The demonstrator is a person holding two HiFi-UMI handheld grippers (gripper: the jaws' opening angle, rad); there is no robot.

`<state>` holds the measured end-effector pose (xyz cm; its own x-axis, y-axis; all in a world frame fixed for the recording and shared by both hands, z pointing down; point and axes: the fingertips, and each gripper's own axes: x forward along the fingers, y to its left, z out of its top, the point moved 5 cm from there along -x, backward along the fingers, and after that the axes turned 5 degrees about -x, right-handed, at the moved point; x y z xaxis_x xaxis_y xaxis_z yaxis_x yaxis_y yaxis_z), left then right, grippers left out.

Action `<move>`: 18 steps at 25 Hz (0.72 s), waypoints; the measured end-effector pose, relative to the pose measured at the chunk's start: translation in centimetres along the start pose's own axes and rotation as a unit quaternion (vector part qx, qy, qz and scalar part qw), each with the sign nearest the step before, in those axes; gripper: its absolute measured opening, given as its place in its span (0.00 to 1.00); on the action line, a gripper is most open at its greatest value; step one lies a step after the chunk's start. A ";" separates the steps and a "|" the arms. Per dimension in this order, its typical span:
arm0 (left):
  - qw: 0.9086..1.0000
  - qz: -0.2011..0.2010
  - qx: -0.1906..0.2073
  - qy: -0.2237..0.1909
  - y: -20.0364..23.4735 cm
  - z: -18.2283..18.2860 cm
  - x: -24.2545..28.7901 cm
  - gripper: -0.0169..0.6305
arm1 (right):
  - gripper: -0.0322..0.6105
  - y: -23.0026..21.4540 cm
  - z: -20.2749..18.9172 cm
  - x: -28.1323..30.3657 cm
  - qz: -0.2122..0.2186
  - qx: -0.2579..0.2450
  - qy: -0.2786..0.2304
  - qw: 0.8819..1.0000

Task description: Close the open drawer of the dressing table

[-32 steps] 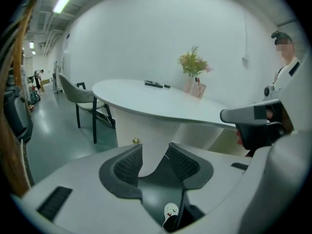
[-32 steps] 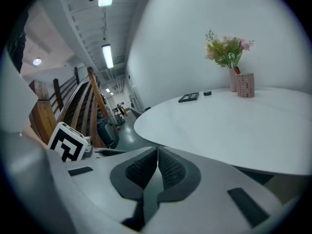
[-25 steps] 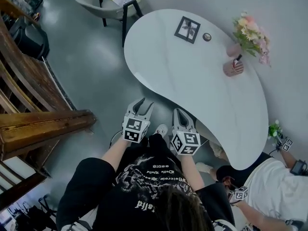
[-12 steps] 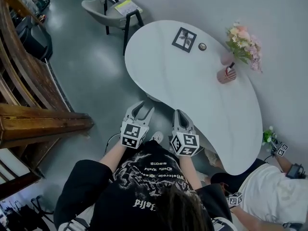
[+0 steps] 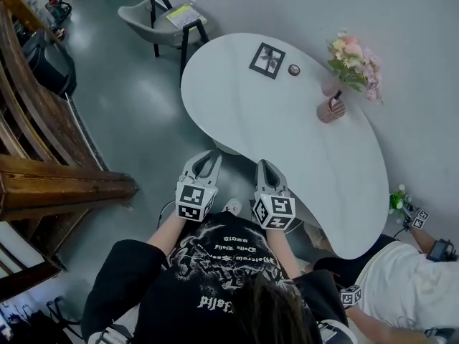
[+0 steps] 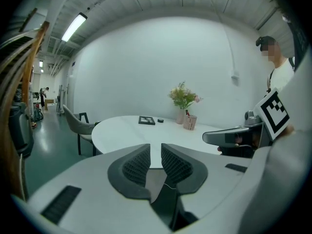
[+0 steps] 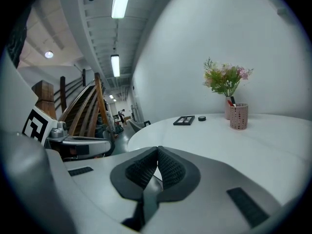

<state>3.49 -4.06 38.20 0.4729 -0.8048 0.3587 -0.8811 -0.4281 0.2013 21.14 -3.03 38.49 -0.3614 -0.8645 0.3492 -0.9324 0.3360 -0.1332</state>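
Note:
The white curved dressing table (image 5: 287, 127) fills the middle of the head view; no drawer shows in any view. Both grippers hover side by side at its near edge, pointing toward it. My left gripper (image 5: 204, 160) has just been closing: its pads (image 6: 138, 164) stand a narrow gap apart with nothing between them. My right gripper (image 5: 264, 165) is shut, its pads (image 7: 168, 165) touching and empty. The tabletop (image 6: 146, 130) lies ahead of the left gripper (image 6: 155, 147), and the tabletop (image 7: 234, 140) spreads beyond the right gripper (image 7: 157, 149).
On the table stand a black picture frame (image 5: 267, 60), a small dark disc (image 5: 294, 69), a vase of flowers (image 5: 349, 54) and a pink pen cup (image 5: 330, 110). A grey chair (image 5: 161, 18) sits beyond, a wooden staircase (image 5: 50, 181) at left, another person (image 5: 401, 278) at lower right.
The left gripper's jaws have narrowed from wide apart to a small gap. Both grippers have risen slightly by the table's edge.

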 end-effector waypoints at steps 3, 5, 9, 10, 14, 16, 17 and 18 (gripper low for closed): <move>1.000 0.001 -0.008 -0.007 -0.2 0.1 -0.3 0.10 | 0.09 0.0 0.1 -0.2 0.001 -0.003 -0.004 1.000; 1.000 0.000 -0.007 -0.008 -0.3 0.1 -0.3 0.08 | 0.09 0.0 0.2 -0.1 0.000 -0.009 -0.004 1.000; 1.000 -0.003 -0.002 -0.006 -0.5 0.0 -0.5 0.07 | 0.09 -0.2 0.2 -0.3 -0.005 -0.014 -0.002 1.000; 1.000 -0.004 -0.001 -0.005 -0.6 0.0 -0.6 0.07 | 0.09 -0.2 0.3 -0.3 -0.006 -0.015 -0.002 1.000; 1.000 -0.009 -0.001 -0.006 -0.8 0.1 -0.8 0.07 | 0.09 -0.2 0.2 -0.5 -0.010 -0.016 -0.002 1.000; 1.000 -0.009 -0.001 -0.008 -0.8 0.1 -0.7 0.07 | 0.09 -0.2 0.0 -0.5 -0.008 -0.012 -0.003 1.000; 1.000 -0.010 -0.001 -0.008 -0.8 0.1 -0.6 0.07 | 0.09 -0.2 -0.1 -0.5 -0.008 -0.010 -0.003 1.000; 1.000 -0.010 0.001 -0.008 -0.9 0.2 -0.6 0.07 | 0.09 -0.2 -0.2 -0.5 -0.008 -0.009 -0.003 1.000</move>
<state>3.97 -3.26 37.66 0.4907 -0.8026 0.3391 -0.8712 -0.4450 0.2074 21.49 -2.53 38.53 -0.3457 -0.8721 0.3463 -0.9382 0.3278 -0.1111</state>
